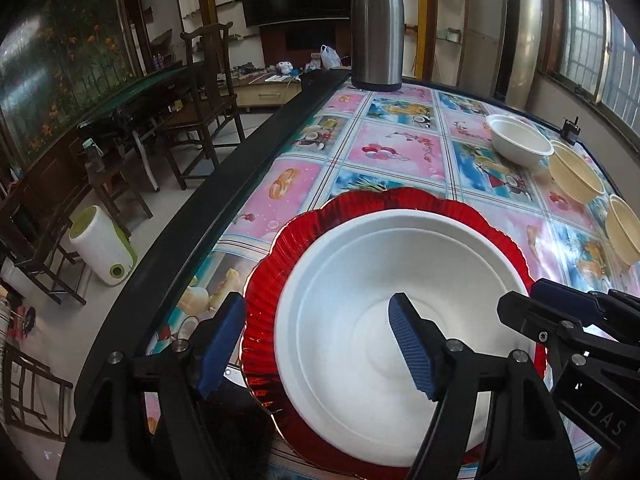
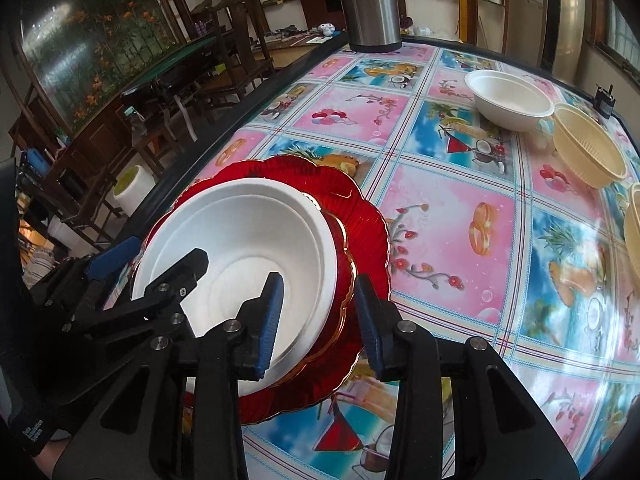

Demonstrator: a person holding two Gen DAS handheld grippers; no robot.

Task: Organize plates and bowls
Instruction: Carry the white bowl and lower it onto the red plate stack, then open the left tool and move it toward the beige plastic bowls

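**Over the bowl on the red plates: both grippers loose, easy to bump**

Around the left rim, found the left gripper (image 1: 316,344) spread wide and holding nothing. Had one blue finger down inside the white bowl (image 1: 360,280) and the other outside, just past the red plates (image 1: 400,200). Found the right gripper (image 2: 320,320) less wide, also holding nothing, with one finger inside the bowl and one outside the plates on the other side. Saw no pad pressing on either rim.

Saw the bowl sitting on the plates, and the plates lying on the picture tablecloth (image 1: 380,148), near the black table edge (image 1: 252,152). Spotted another white bowl (image 1: 520,142) and two cream bowls (image 1: 576,176) well apart at the far side, not yet stacked, with a tall metal flask (image 1: 376,28) behind.

Judged the danger like this. Could have hooked the rim with an inside finger while pulling up, and tipped or dragged the light bowl. Could have shoved the plates sideways toward the table edge with an outside finger. Could have knocked the two grippers together, being so close. Needed a straight lift, clear of both rims.
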